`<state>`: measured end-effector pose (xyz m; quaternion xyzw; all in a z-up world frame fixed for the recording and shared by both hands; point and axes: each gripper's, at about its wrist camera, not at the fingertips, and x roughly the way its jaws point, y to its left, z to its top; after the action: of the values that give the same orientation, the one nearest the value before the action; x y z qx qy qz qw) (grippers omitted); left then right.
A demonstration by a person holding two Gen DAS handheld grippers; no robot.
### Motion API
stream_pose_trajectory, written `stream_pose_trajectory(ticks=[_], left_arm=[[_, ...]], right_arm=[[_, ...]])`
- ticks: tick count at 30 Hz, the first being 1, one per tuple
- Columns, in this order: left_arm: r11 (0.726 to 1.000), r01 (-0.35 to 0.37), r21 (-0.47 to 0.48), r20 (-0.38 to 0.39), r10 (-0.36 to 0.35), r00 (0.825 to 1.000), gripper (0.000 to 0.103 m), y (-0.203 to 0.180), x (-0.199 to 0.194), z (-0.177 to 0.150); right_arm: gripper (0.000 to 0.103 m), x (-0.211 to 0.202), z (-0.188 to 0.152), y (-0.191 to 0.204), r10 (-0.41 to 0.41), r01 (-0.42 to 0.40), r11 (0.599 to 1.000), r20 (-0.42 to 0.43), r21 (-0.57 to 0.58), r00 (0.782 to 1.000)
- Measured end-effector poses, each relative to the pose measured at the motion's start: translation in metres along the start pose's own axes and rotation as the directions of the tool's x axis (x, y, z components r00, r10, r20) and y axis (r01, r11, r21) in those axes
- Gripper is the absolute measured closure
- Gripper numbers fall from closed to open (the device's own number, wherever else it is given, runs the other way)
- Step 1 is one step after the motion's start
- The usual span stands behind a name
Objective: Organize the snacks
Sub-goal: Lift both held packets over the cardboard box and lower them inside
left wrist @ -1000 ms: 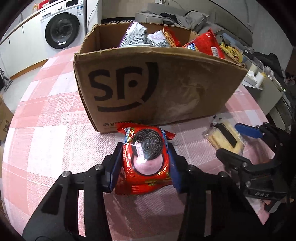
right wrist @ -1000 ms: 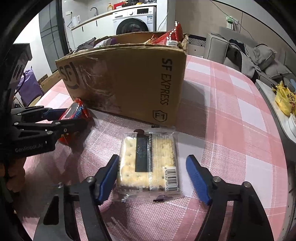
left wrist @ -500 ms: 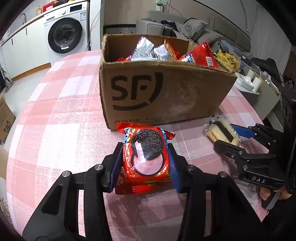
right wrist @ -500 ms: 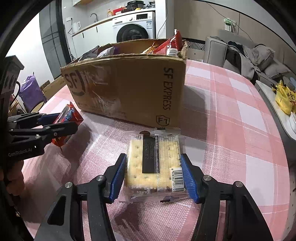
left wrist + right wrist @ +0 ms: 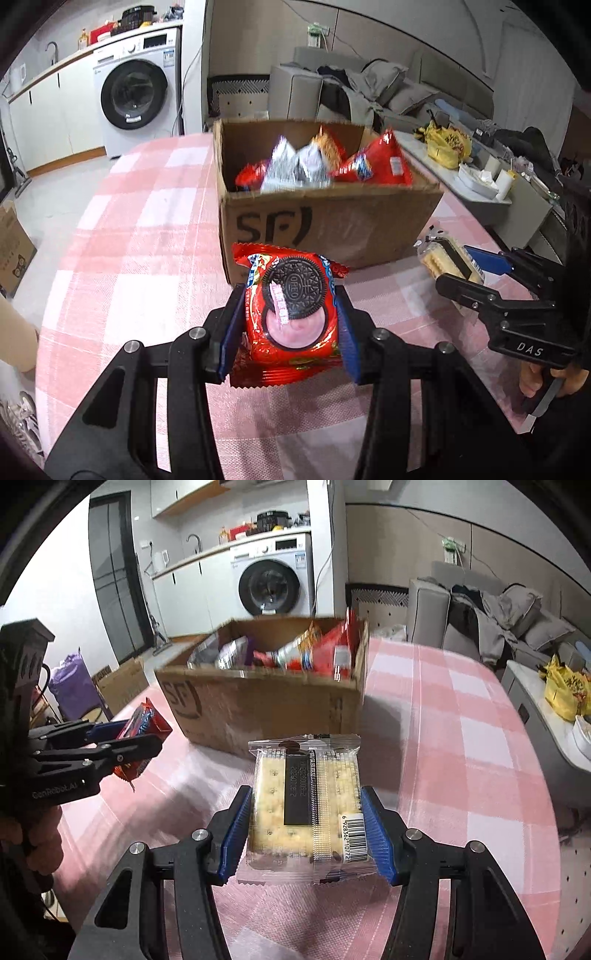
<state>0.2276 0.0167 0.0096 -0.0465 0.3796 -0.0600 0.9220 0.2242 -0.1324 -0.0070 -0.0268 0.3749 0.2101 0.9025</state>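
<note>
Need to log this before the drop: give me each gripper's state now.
Left gripper: shut on the red Oreo pack.
Right gripper: shut on the clear cracker pack.

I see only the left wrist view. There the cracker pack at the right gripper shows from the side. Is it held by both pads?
Observer: Yes. In the right wrist view the right gripper presses both blue pads on the long sides of the cracker pack.
Operator: Has the pack some label that I cannot see?
Observer: A barcode sticker sits at its near corner, next to the right-hand pad.
Operator: What stands on the far side of my left gripper?
Observer: Beyond the left gripper and its red cookie pack, a purple bag stands on the floor.
</note>
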Motion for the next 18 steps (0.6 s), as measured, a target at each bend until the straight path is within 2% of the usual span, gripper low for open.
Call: stream_pose_trajectory(ticks=[10, 18], left_arm=[[1.000, -0.006, -0.004, 0.079, 0.007, 0.997, 0.061, 0.017, -0.050, 0.023], [1.000, -0.011, 0.004, 0.112, 0.010, 0.994, 0.061, 0.018, -0.063, 0.043]], right_arm=[[0.045, -0.028, 0.029, 0.009, 0.034, -0.034, 0.999, 0.086, 0.000, 0.996], [0.045, -0.035, 0.048, 0.011, 0.046, -0.046, 0.999, 0.126, -0.005, 0.991]])
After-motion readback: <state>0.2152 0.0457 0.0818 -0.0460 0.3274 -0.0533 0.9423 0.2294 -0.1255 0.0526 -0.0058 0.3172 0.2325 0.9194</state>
